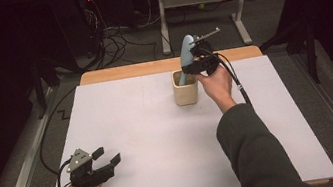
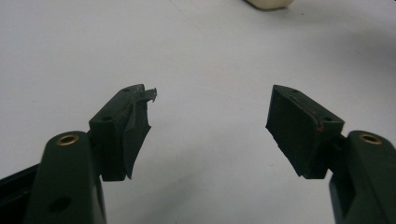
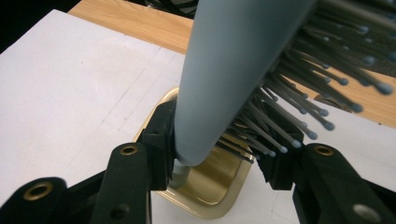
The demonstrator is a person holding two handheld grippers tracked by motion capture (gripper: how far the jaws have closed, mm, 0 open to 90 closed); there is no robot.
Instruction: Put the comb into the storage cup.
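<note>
A light blue-grey hairbrush [image 1: 186, 52] stands nearly upright over a beige cup [image 1: 186, 95] at the back middle of the white sheet. Its handle reaches down into the cup. My right gripper [image 1: 195, 61] is shut on the brush head. In the right gripper view one pad presses the smooth back of the hairbrush [image 3: 229, 70] and the other sits in the bristles, with the cup's golden inside [image 3: 210, 186] below my right gripper [image 3: 217, 135]. My left gripper [image 1: 106, 156] rests open near the front left corner. Nothing lies between the jaws of my left gripper [image 2: 210, 121].
A white sheet [image 1: 161, 140] covers the table, with a wooden strip [image 1: 140, 69] bare along the far edge. Behind the table stand a white desk frame [image 1: 238, 16] and tangled cables [image 1: 115, 41] on the floor. The cup's base [image 2: 268, 3] shows far off in the left gripper view.
</note>
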